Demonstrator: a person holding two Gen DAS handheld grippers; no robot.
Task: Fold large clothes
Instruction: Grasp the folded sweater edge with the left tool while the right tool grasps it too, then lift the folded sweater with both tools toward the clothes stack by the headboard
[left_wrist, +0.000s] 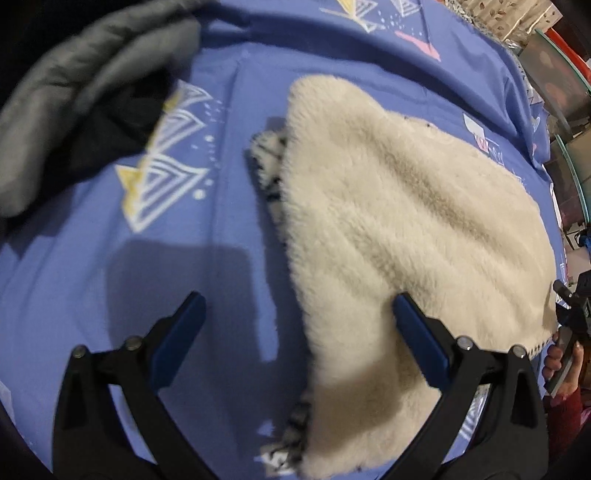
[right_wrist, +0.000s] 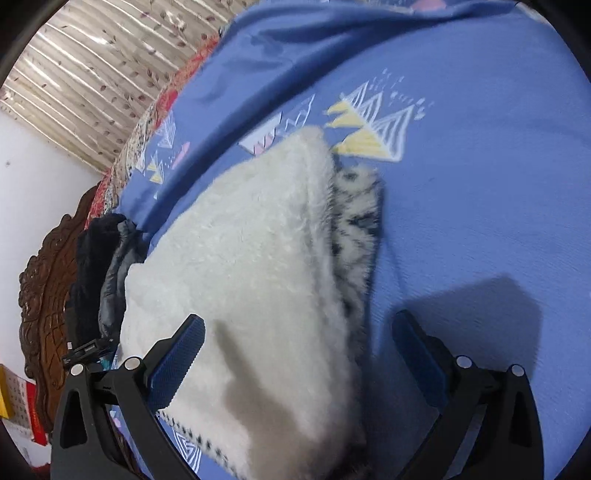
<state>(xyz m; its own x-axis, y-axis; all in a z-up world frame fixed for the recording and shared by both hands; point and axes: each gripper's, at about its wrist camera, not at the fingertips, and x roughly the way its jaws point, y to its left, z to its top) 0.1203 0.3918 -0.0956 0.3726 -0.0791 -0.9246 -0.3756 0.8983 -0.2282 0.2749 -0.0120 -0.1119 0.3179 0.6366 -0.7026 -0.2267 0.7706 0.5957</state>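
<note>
Blue ribbed fingers (left_wrist: 184, 332) of the left gripper (left_wrist: 299, 325) and right gripper (right_wrist: 299, 347) stand spread wide, gripping nothing. Between them lies the folded fluffy cream fleece garment (left_wrist: 399, 221), roughly triangular, black-and-white patterned underside peeking out, mid-bed on the smooth blue triangle-printed sheet (left_wrist: 92, 266).

We've got a bed w/ a blue sheet (left_wrist: 229, 258), printed w/ white, yellow & pink triangles. Lying directly on it: a folded white fleece garment (left_wrist: 388, 229), its black-and-white patterned side peeking out along one edge. Also on the sheet, well apart from the fleece in the left wrist view, a grey puffy jacket (left_wrist: 74, 92) w/ sth dark tucked against it. A carved wooden headboard (right_wrist: 44, 295) shows at the bed's end.
</note>
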